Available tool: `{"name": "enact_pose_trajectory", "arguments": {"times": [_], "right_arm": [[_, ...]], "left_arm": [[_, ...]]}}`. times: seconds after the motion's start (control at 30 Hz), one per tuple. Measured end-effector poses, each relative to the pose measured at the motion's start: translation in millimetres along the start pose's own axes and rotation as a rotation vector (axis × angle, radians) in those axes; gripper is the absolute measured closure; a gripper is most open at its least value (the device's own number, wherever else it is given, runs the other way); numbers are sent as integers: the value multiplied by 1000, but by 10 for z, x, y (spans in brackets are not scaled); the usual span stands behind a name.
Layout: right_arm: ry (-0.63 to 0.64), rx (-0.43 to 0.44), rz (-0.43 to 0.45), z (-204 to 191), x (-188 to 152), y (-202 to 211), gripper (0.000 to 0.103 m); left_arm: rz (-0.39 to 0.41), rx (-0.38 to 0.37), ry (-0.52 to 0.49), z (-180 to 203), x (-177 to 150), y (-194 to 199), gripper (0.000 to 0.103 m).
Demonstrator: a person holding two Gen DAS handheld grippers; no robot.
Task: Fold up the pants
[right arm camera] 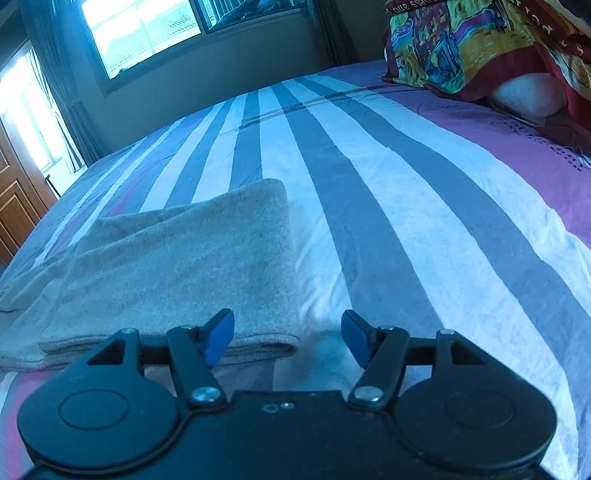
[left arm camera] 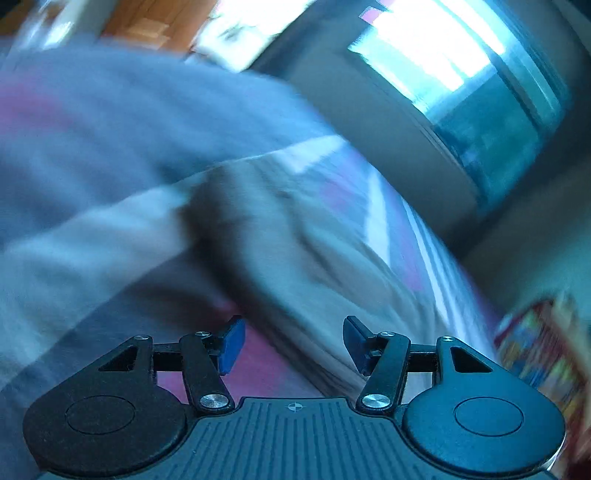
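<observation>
The beige pants (right arm camera: pixel 177 258) lie folded in a flat stack on the striped bedspread (right arm camera: pixel 388 221). In the right wrist view my right gripper (right arm camera: pixel 288 338) is open and empty, just above the stack's near right corner. The left wrist view is heavily motion-blurred; the pants (left arm camera: pixel 295 236) show there as a beige mass ahead. My left gripper (left arm camera: pixel 293 343) is open and empty, above the bedspread (left arm camera: pixel 258 362) beside the pants.
A colourful patterned cloth (right arm camera: pixel 480 44) covers a white pillow (right arm camera: pixel 528 94) at the bed's far right. A window (right arm camera: pixel 147 33), curtains and a wooden door (right arm camera: pixel 14 206) stand beyond the bed. The colourful cloth (left arm camera: pixel 543 350) also shows at the right of the left wrist view.
</observation>
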State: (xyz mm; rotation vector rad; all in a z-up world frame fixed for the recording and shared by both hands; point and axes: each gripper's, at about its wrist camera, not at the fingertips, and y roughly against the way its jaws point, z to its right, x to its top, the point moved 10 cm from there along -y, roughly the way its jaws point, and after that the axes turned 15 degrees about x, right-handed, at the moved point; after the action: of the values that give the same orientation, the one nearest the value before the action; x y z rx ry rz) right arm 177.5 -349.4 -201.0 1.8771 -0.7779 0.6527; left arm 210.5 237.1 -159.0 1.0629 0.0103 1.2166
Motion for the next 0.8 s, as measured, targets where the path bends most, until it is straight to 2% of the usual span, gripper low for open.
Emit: {"name": "enact_pose_trajectory", "arguments": {"times": [0.07,0.13,0.17,0.2,0.27,0.37,0.47,0.53,0.6,0.7,0.8], "right_arm": [[5,-6,-5,-17,-9,-8,38],[14,-9,-10,-48,-14,-14,38],[23,-12,-13,-67,-9,-17,38],[35,-16,-17,-89,-9,-19,38],[57,-27,-16,-123,6,-8,37],[79,-35,-9,-151,35,26,36],[72,-40,-23,-114,13,-25,36],[51,-35,-28,-102,-4,-74,36],[35,-29,-19,-119,-3,-87,36],[39,-28,-15,-148,-7,-86,36],[25,-26,-11,-126,-31,-74,36]], "left_arm": [[-39,-106,162,-216,90,-208,46],[-40,-217,280,-321,202,-349,48],[-38,-242,329,-368,250,-404,53],[-43,-231,365,-409,267,-430,56],[-10,-205,341,-410,276,-329,56],[109,-144,288,-481,269,-75,56],[188,-135,289,-557,386,-2,57],[191,-160,289,-525,478,-31,58],[185,-186,266,-444,584,-79,71],[149,-184,221,-353,662,-217,71],[129,-203,250,-399,729,-231,72]]}}
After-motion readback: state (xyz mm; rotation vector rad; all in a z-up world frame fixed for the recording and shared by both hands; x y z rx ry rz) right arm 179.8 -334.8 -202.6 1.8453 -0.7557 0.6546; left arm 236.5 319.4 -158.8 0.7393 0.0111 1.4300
